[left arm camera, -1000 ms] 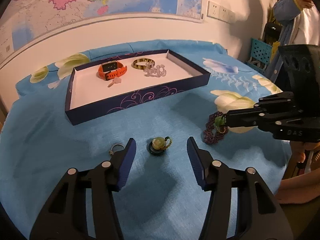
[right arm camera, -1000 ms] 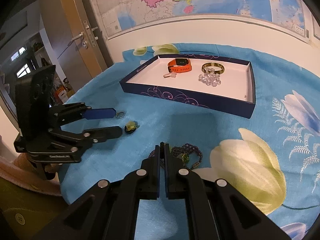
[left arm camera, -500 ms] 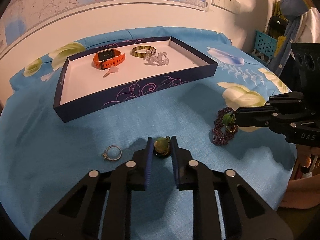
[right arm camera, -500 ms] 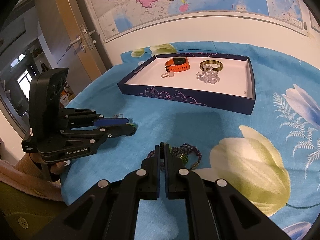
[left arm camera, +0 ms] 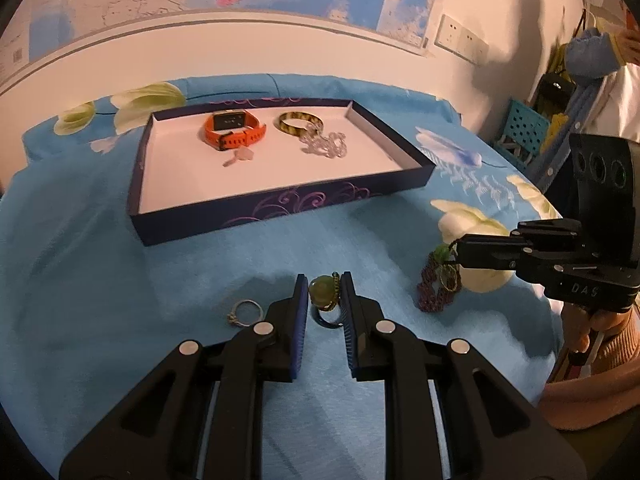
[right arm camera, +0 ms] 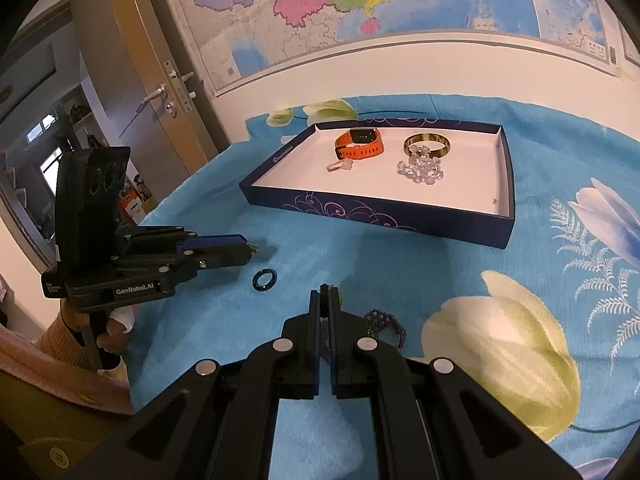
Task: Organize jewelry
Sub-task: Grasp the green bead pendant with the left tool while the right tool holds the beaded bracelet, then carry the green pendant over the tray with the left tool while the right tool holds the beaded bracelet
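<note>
Left gripper [left arm camera: 324, 296], low in the middle of the frame, has just squeezed its jaws onto a round green pendant [left arm camera: 322, 293] with a gold chain. Right gripper [right arm camera: 326, 298] pinches a purple bead bracelet [right arm camera: 385, 322]. A dark blue ring [right arm camera: 264, 279] lies on the blue cloth [right arm camera: 400, 264].

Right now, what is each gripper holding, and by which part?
The left gripper pinches the round green stone pendant by its sides. The right gripper is shut on the purple beaded bracelet, gripping one end of its loop.

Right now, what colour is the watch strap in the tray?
Orange, with a dark face. The watch shows best in the right wrist view.
</note>
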Demonstrator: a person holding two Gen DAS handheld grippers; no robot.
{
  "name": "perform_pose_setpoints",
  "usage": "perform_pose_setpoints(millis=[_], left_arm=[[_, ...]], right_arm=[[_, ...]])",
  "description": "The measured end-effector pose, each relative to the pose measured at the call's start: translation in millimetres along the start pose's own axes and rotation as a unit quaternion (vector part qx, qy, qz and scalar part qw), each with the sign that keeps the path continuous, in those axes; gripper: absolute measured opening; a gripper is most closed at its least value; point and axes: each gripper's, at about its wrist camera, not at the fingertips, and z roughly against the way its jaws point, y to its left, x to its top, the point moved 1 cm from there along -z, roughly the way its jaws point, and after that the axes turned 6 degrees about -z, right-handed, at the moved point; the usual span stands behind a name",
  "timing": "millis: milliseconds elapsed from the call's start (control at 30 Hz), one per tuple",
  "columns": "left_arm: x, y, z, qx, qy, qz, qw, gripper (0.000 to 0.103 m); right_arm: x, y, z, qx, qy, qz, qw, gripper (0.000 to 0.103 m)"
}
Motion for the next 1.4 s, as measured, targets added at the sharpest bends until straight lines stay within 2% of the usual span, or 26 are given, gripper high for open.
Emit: perform_pose_setpoints(millis=[600, 900, 1400], left_arm=[[26.1, 10.1, 12.5, 0.02, -0.033, -0.01, 0.9992, 0.017], [42.2, 22.3, 3.9, 0.032, -0.04, -0.002, 0.9987, 0.017], [71.0, 42.1, -17.9, 0.058, -0.043, 0.002, 0.9974, 0.017]], right_arm=[[37.4, -3.4, -3.1, 0.008, -0.028, 0.002, 1.0, 0.002], [63.2, -13.9, -9.8, 0.002, -0.042, -0.002, 0.999, 0.002], [92.2, -28.1, -30.7, -0.007, -0.043, -0.01, 0.999, 0.002]])
